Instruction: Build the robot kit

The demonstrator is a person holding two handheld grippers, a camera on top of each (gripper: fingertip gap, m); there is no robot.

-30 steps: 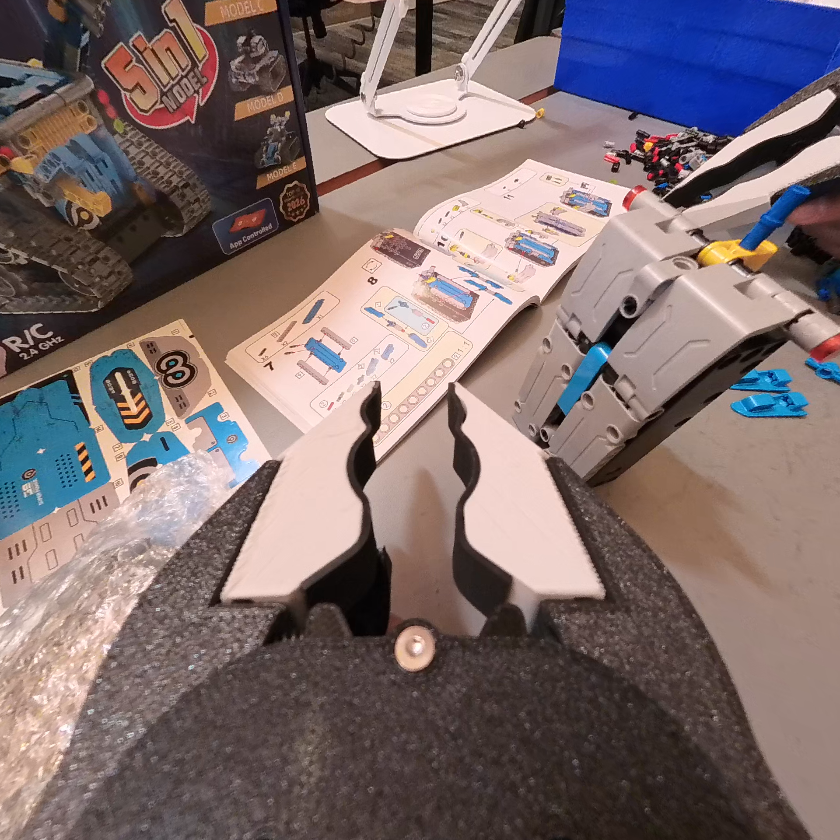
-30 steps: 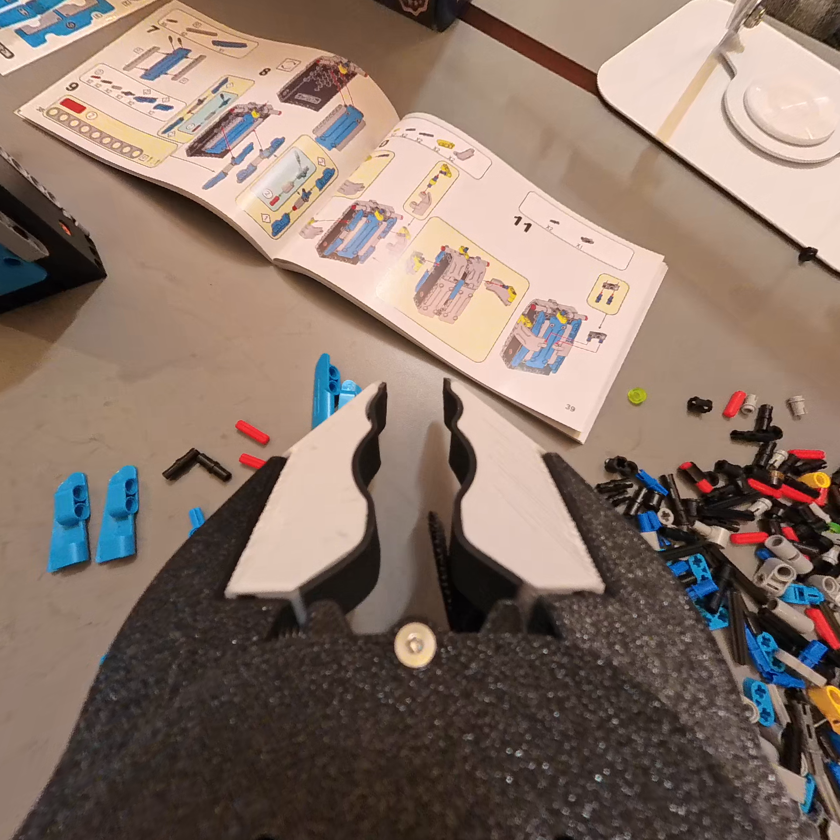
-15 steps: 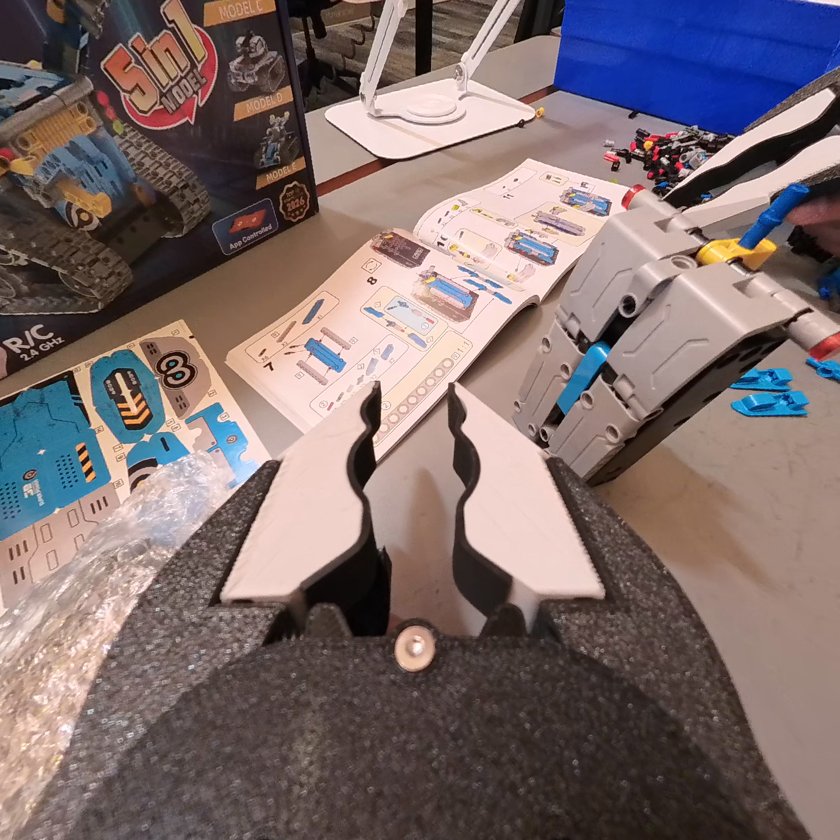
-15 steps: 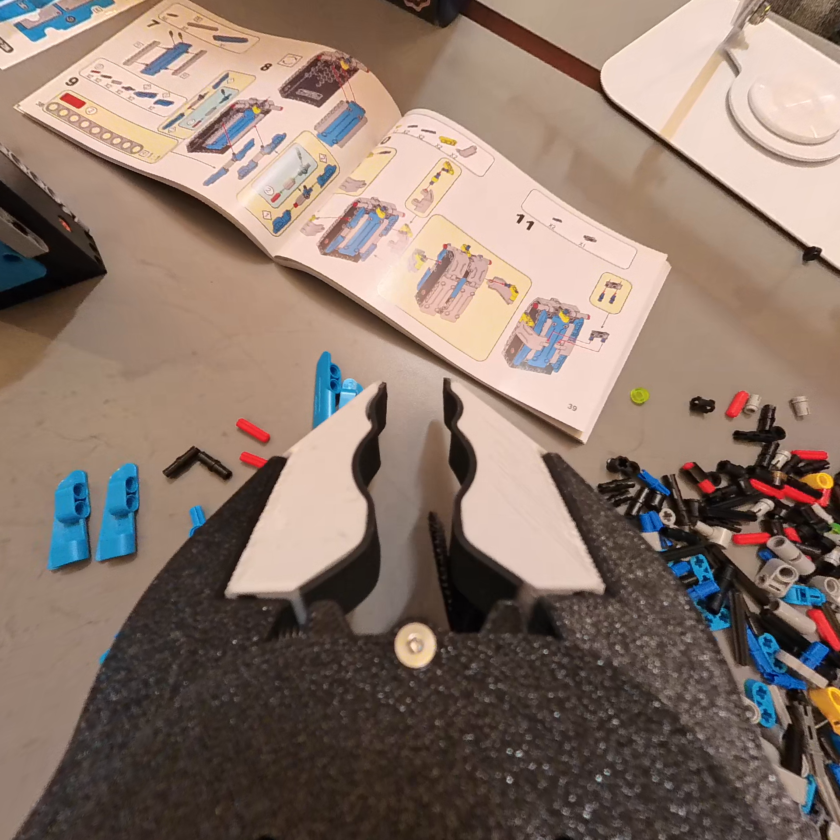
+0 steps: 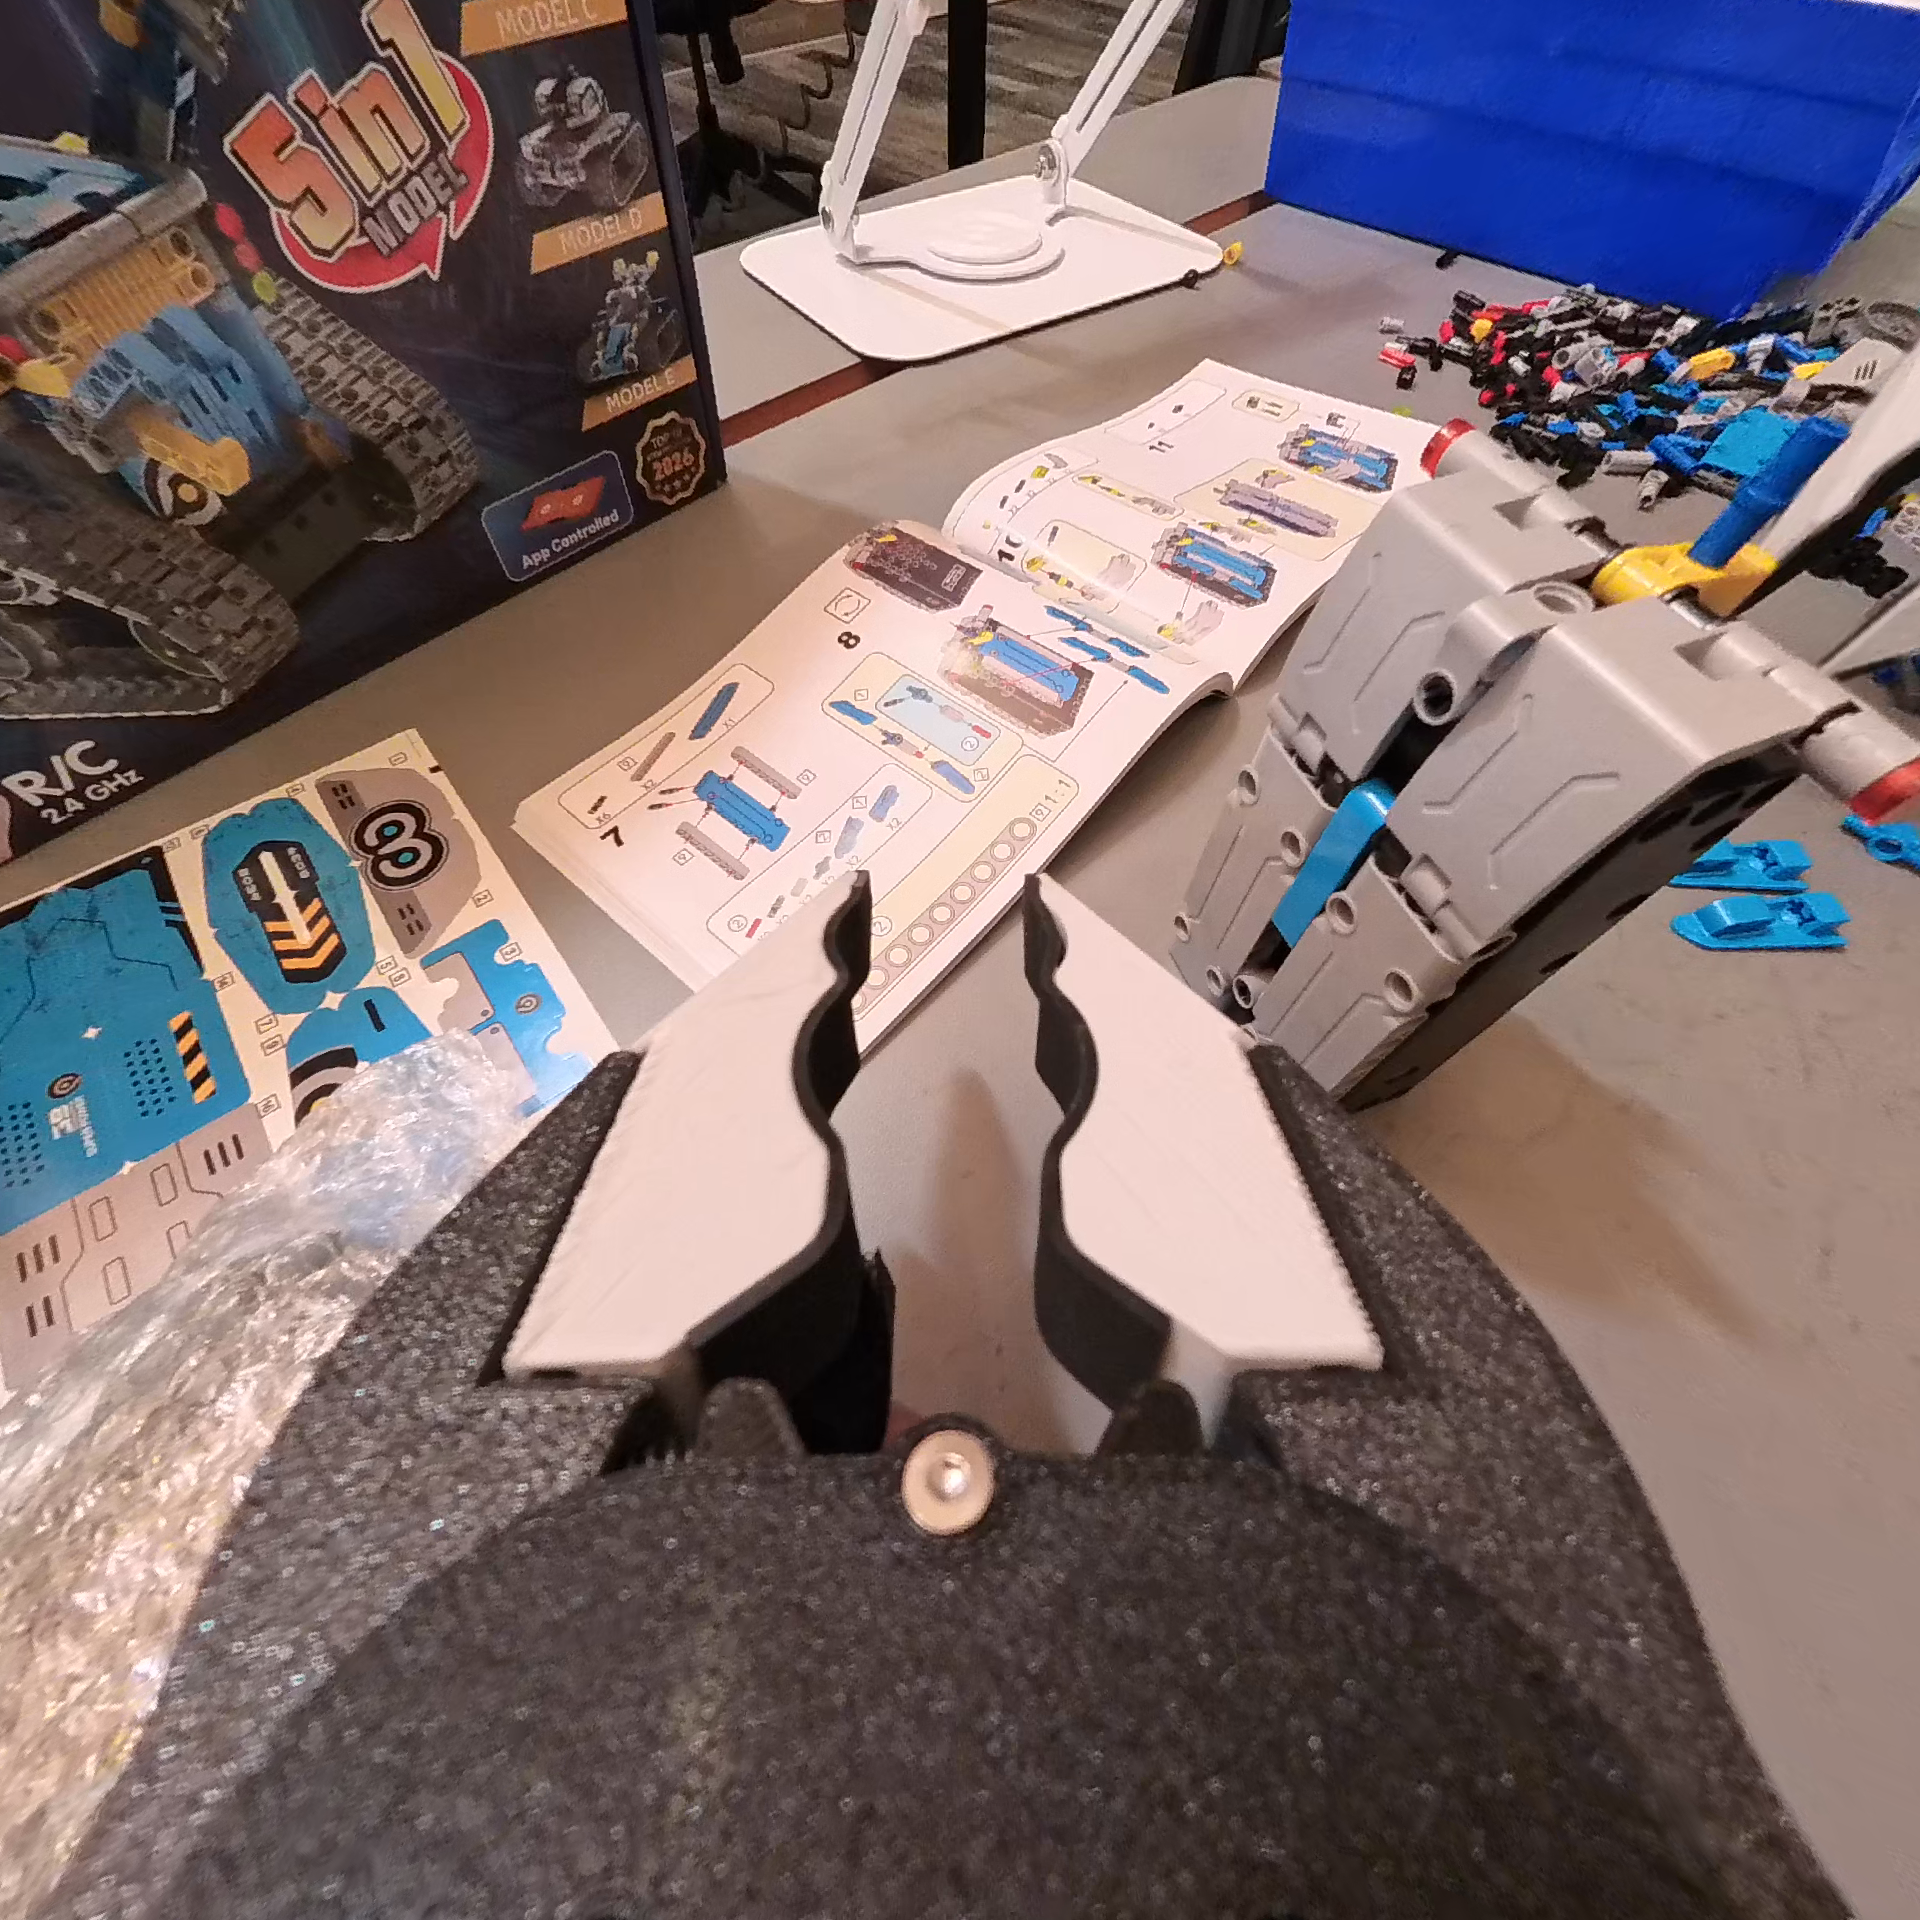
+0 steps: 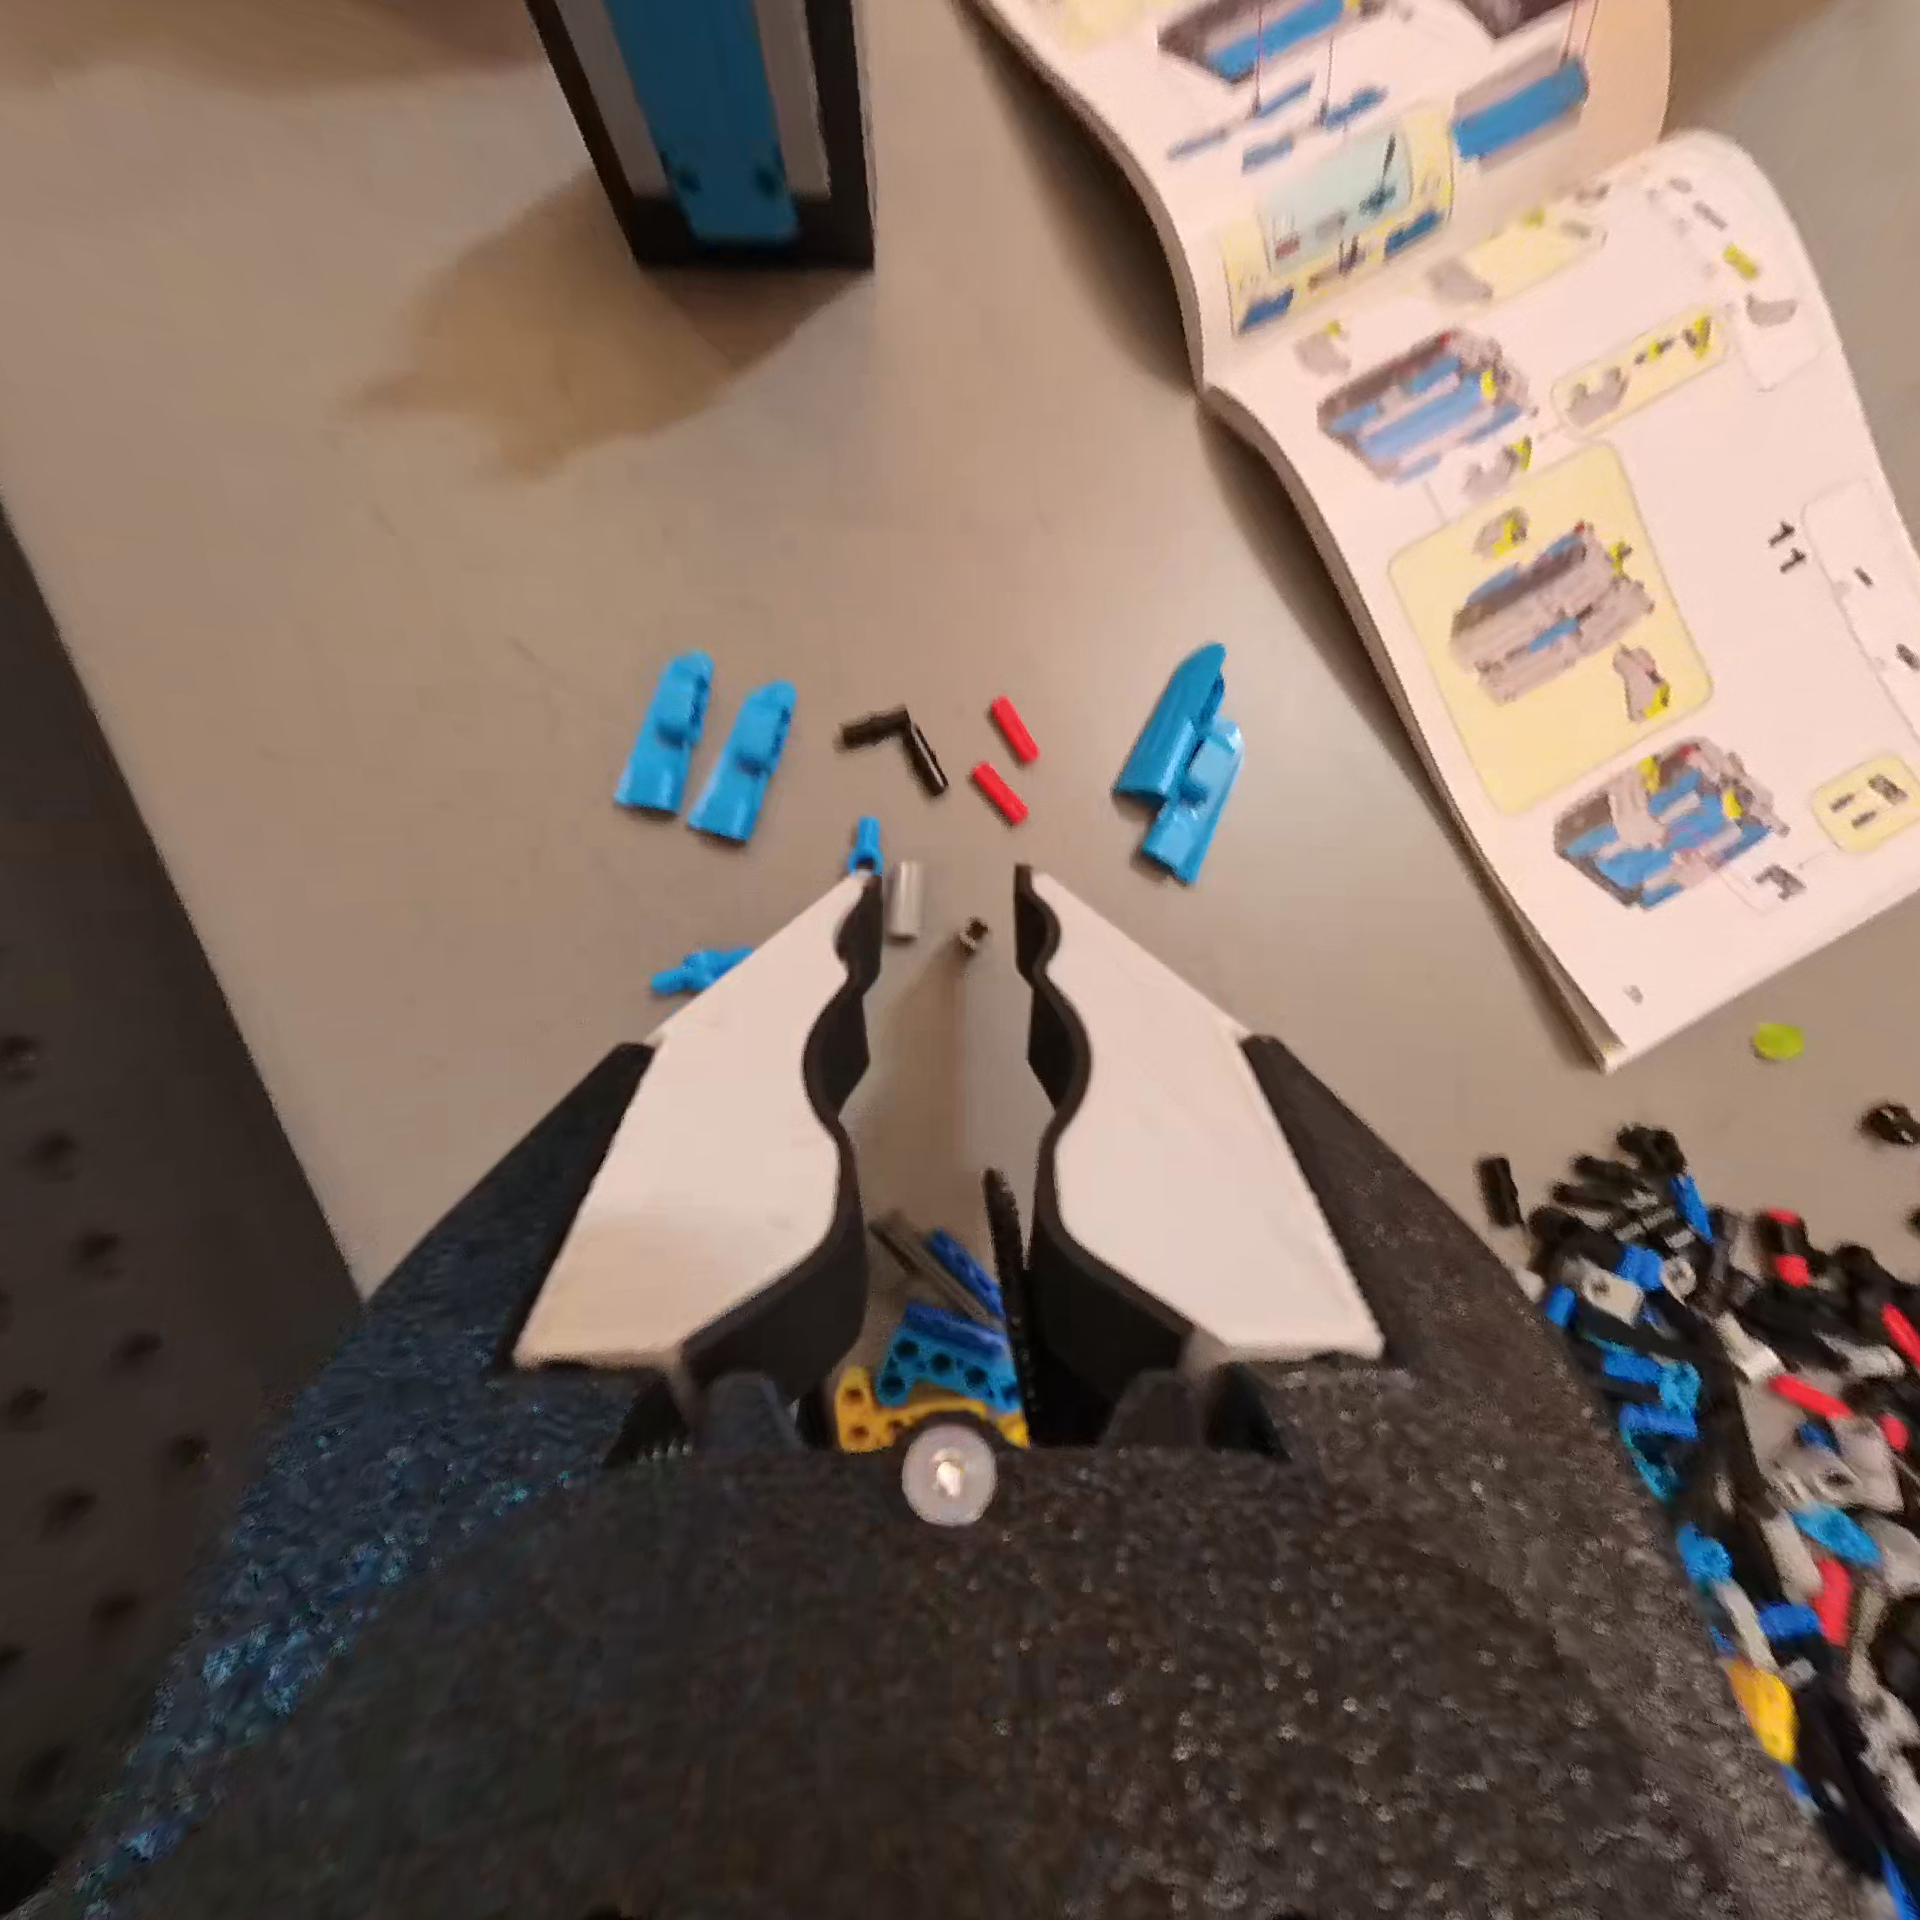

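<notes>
My left gripper (image 5: 945,894) is open and empty, low over the grey table, with its tips at the edge of an open instruction booklet (image 5: 987,675). A grey and blue brick model (image 5: 1507,790) leans on the table just to its right. My right gripper (image 6: 940,883) is open and empty above loose small parts. A grey sleeve (image 6: 906,899) and a small black piece (image 6: 974,932) lie between its tips. Just beyond are two red pins (image 6: 1003,758), a black angled connector (image 6: 899,743), two blue curved pieces (image 6: 707,758) and a blue panel (image 6: 1184,769).
A toy box (image 5: 312,364), sticker sheet (image 5: 208,987) and bubble wrap (image 5: 208,1299) lie left. A white stand (image 5: 987,270) and blue bin (image 5: 1590,135) are at the back. A heap of small parts (image 6: 1714,1403) lies right. The table edge runs along the left (image 6: 208,831). My right fingertips sit around 25 cm from my left ones. It is some 5 cm from my right tips to the black angled connector (image 6: 899,743).
My right gripper has swung away from the top of the model and now looks down on the loose parts, blurred with motion. My left gripper has not moved.
</notes>
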